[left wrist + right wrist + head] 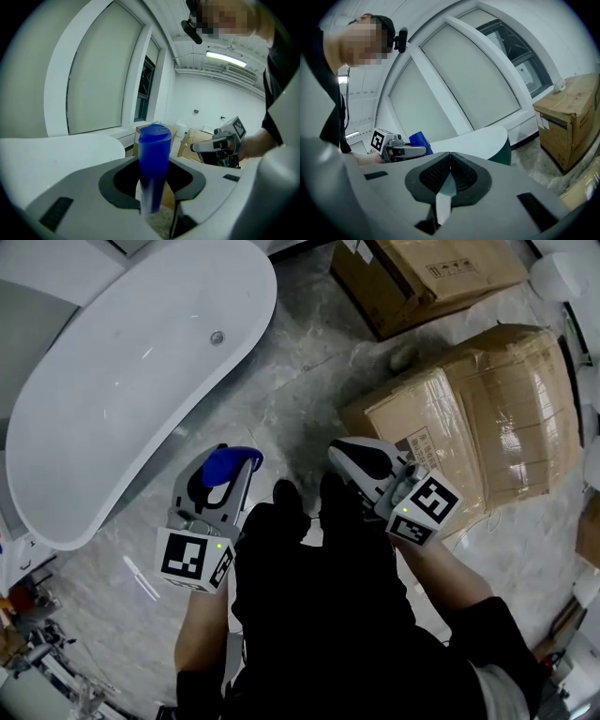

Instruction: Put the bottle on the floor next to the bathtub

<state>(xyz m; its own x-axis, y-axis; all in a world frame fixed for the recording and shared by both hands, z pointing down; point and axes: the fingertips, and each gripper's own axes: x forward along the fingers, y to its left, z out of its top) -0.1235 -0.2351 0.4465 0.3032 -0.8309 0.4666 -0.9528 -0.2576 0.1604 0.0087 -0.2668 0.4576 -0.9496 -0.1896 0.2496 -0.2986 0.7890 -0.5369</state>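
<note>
Step in hand: the carry, as judged. The blue bottle (232,461) is held clear of the grey marbled floor (291,399) and has not yet been set down.
Bottle's place: it is clamped in the left gripper (225,480), just beside the outer wall of the white bathtub (56,512) and over bare floor.
Left gripper: the jaws are closed on the bottle's body and kept partly apart by its width. The bottle stands nearly upright between them, flat end uppermost.
Right gripper (361,461): the jaws are pressed together with nothing between them. It is held idle beside the left one, on the side of the cardboard boxes (487,418).
Next move: the bottle would have to be brought down until its base meets the floor close to the tub wall. It should be kept upright, and the jaws parted only once it is seated, or a tall narrow bottle is likely to topple.
Shown by head view alone: the layout is given here, with the tub at the left, its drain (217,337), the free strip of floor beside it and the boxes at the right. The grip itself is poorly seen.
Shown by gripper views alone: the contact of pads and bottle, and the meeting of the right jaws, are plain there. Each gripper is also seen from the other's side. The gap left between bottle and floor cannot be told from any view.
</note>
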